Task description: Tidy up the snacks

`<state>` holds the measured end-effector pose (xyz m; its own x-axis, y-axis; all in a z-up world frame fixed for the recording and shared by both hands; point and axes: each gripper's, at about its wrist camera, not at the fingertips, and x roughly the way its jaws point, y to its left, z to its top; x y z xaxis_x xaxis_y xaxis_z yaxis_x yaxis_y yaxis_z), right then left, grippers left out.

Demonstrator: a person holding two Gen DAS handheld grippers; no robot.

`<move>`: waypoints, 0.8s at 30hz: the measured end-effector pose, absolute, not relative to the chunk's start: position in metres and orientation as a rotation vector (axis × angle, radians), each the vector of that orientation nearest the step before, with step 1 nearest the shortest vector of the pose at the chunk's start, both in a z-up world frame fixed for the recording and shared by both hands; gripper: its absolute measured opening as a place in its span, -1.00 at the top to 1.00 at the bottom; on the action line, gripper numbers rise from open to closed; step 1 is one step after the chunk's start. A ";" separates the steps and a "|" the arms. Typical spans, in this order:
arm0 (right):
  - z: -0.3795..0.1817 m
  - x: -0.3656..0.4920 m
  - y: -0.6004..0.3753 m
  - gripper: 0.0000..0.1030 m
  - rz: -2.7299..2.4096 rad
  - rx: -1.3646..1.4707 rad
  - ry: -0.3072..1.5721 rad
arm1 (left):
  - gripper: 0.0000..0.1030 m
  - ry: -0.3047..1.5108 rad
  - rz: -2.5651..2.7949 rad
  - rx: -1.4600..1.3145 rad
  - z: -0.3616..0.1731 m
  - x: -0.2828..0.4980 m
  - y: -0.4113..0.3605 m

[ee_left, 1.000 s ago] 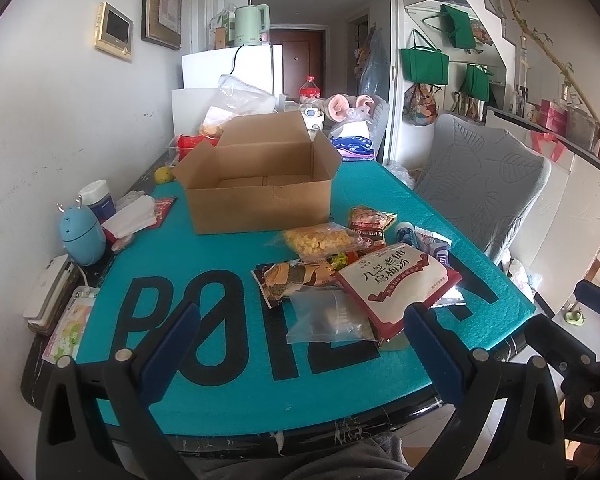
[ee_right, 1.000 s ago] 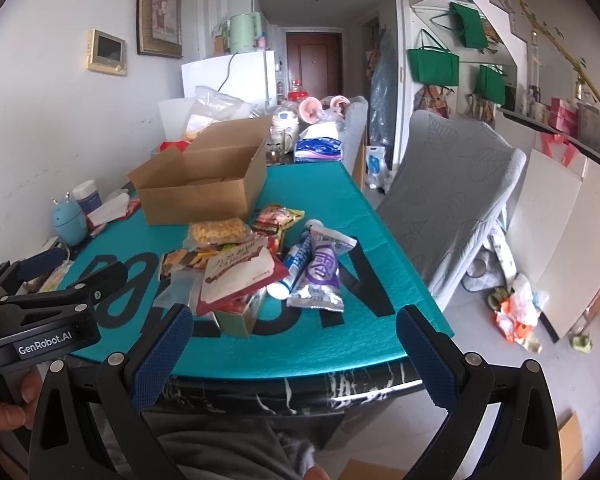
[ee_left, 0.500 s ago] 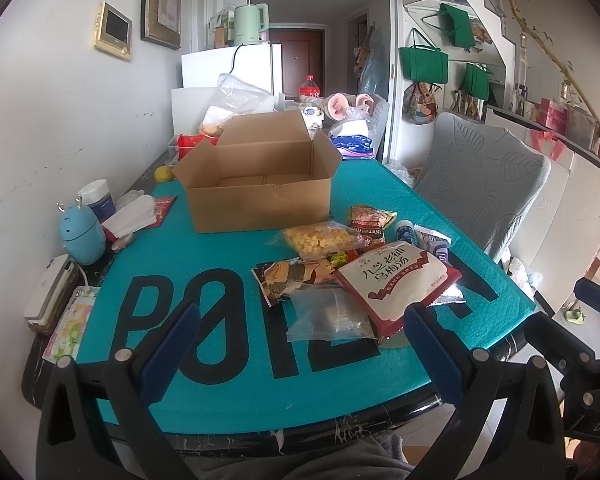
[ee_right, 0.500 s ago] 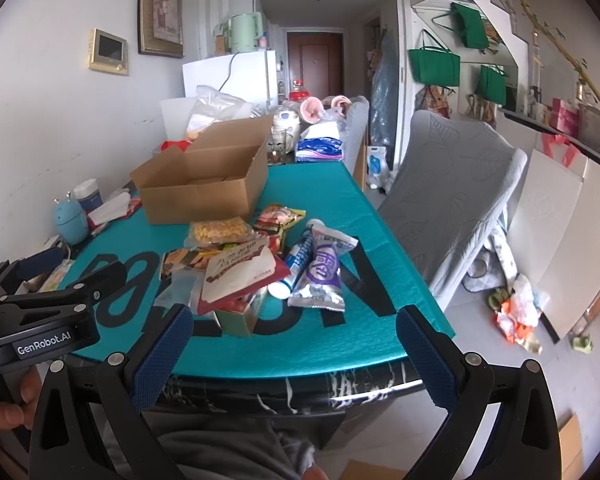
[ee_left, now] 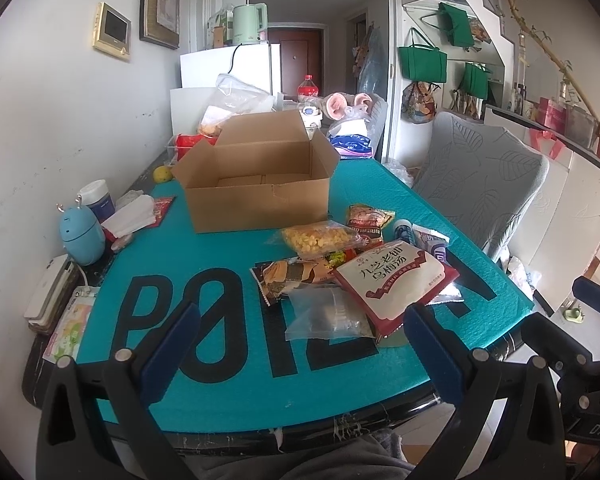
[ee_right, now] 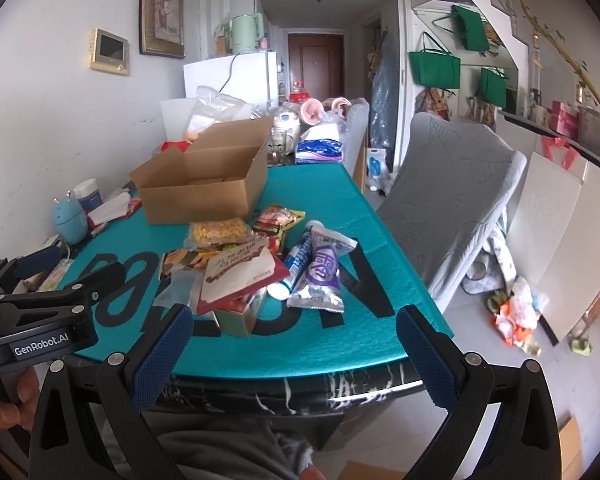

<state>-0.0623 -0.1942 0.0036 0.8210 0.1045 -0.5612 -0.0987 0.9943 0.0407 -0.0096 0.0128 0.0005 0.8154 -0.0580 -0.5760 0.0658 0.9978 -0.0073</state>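
Note:
An empty open cardboard box (ee_left: 260,184) (ee_right: 204,188) stands at the far side of the teal table mat (ee_left: 204,292). In front of it lies a pile of snacks: a red-and-white bag (ee_left: 396,280) (ee_right: 240,272), a yellow corn-snack bag (ee_left: 320,238) (ee_right: 218,231), a clear zip bag (ee_left: 326,314), a purple pouch (ee_right: 324,268) and a blue tube (ee_right: 298,260). My left gripper (ee_left: 300,344) hangs open above the mat's near edge, just short of the pile. My right gripper (ee_right: 292,344) is open too, held off the table's near right corner with nothing between its fingers.
Along the left wall sit a blue egg-shaped gadget (ee_left: 80,236), a jar, tissues and a phone. A grey covered chair (ee_right: 452,192) stands right of the table. Bags, a bottle and a white fridge (ee_left: 228,68) crowd the far end. Litter lies on the floor at right.
Both views have barely shifted. Nothing was picked up or moved.

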 end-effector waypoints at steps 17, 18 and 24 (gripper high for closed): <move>0.002 -0.063 -0.190 -1.00 0.124 0.002 0.592 | -1.00 0.606 -0.075 0.023 0.003 -0.010 0.011; 0.001 -0.062 -0.189 -1.00 0.124 0.000 0.592 | -1.00 0.606 -0.074 0.024 0.004 -0.011 0.011; -0.002 -0.060 -0.187 -1.00 0.129 -0.006 0.598 | -1.00 0.613 -0.068 0.027 0.003 -0.009 0.011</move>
